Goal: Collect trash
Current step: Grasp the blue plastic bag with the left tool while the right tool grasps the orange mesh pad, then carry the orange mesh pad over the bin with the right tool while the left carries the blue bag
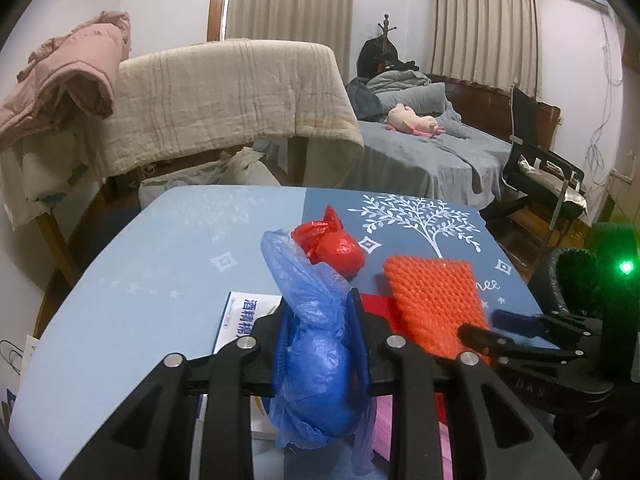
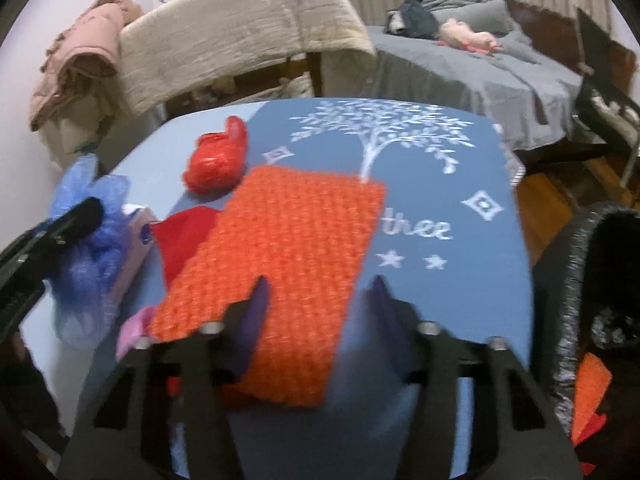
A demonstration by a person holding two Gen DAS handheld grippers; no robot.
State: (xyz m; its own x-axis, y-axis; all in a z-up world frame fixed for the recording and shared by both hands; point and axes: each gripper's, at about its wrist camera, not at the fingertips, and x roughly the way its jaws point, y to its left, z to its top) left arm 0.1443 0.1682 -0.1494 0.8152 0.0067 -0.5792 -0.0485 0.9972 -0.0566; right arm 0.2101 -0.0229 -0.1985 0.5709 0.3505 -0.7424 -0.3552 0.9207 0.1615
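My left gripper [image 1: 320, 320] is shut on a crumpled blue plastic bag [image 1: 316, 360] and holds it above the blue table [image 1: 140, 280]; the bag also shows in the right wrist view [image 2: 88, 248]. A red plastic bag [image 1: 332, 246] lies behind it, also in the right wrist view [image 2: 216, 160]. An orange bubble-wrap sheet [image 2: 280, 264] lies mid-table, also in the left wrist view [image 1: 436, 300]. My right gripper [image 2: 320, 296] is open, its fingers astride the sheet's near edge. A black-lined trash bin [image 2: 592, 288] stands to the right of the table.
A white box with blue print [image 1: 244, 320], a red sheet [image 2: 180, 236] and a pink item [image 2: 132, 328] lie on the table. Beyond are a cloth-draped piece of furniture [image 1: 224, 96], a bed [image 1: 440, 152] and a black chair [image 1: 540, 168].
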